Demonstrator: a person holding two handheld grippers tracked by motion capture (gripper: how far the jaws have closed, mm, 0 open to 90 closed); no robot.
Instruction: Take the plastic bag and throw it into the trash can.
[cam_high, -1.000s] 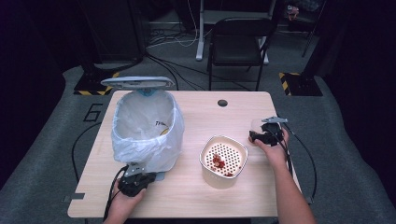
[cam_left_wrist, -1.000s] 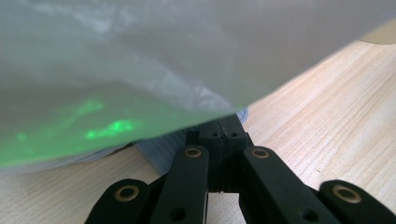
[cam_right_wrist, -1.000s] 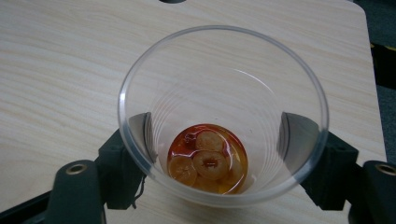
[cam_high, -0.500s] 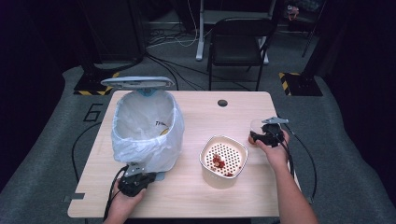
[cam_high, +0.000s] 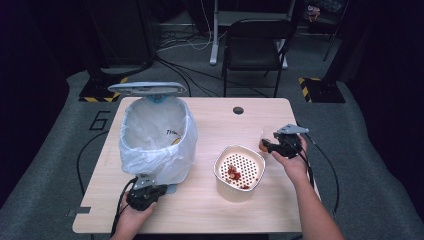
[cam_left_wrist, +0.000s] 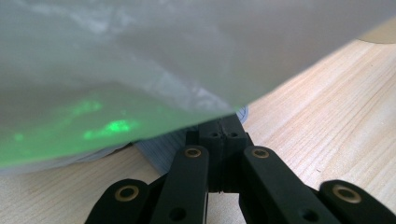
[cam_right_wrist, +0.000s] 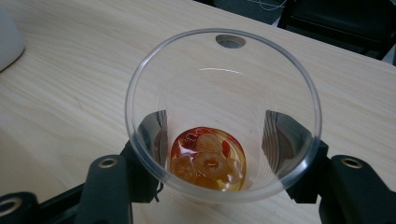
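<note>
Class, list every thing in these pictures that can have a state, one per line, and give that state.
Bin: upright, lid raised, lined with a bag.
Strainer: upright in its bowl, a few red pieces inside.
Cup: upright, gripped at both sides, nearly empty, orange slices and liquid at the bottom.
Left gripper: shut, at the bin's base.
Right gripper: shut on the cup.
</note>
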